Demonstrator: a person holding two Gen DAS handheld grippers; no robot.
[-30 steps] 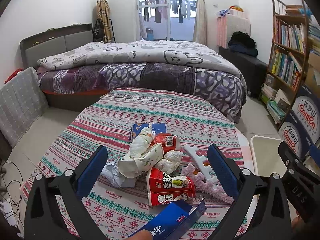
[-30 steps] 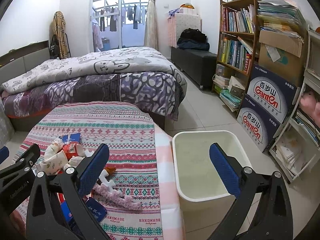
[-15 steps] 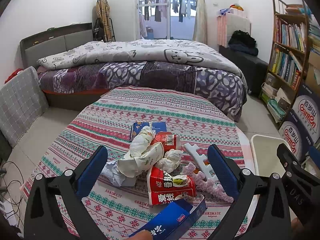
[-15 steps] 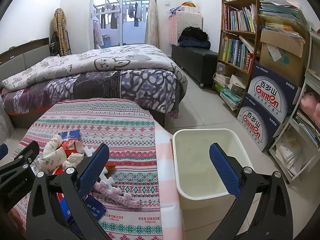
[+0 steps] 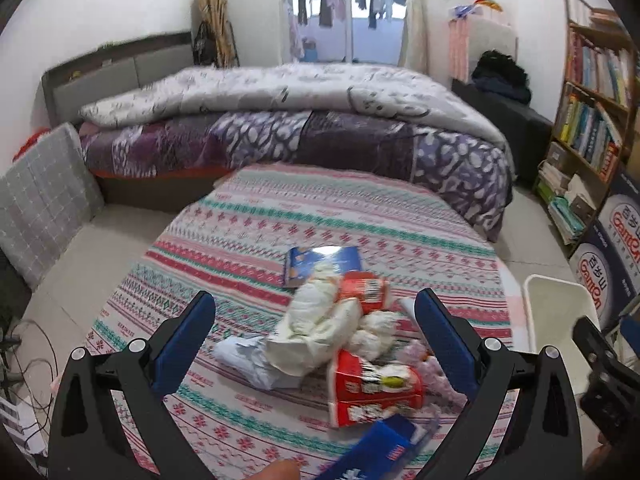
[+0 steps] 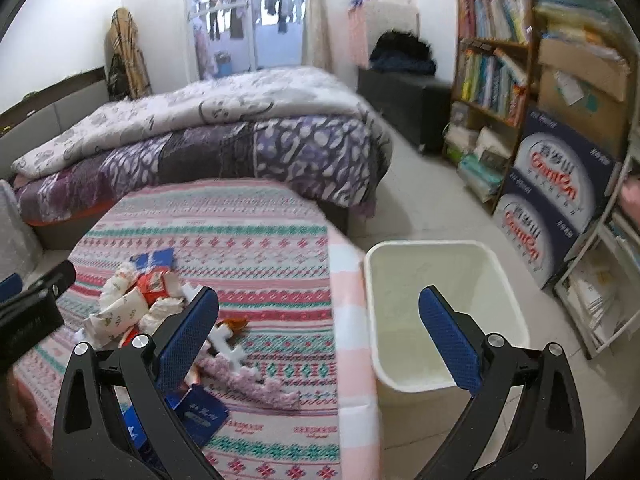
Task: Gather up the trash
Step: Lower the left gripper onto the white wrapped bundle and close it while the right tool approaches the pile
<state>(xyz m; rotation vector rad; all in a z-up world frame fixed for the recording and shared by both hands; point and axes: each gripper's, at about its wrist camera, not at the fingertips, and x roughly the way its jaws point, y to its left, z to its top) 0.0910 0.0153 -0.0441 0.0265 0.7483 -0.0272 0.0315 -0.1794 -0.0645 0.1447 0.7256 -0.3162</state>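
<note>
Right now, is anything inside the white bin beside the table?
In the right wrist view, the white bin shows bare pale walls and floor; no trash visible. The right gripper's finger hides part of its near interior, so that strip is unconfirmed.

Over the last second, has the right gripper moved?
Yes. The right gripper has swung slightly left: the white bin sits a little further right between its open jaws.

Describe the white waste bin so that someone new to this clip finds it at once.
Start at the table with the striped, patterned cloth in front of the bed. On the tiled floor just off its right edge stands the white waste bin, open-topped, with rounded corners. It is the only plain white container there; the boxes behind it are dark blue with red lettering.
</note>
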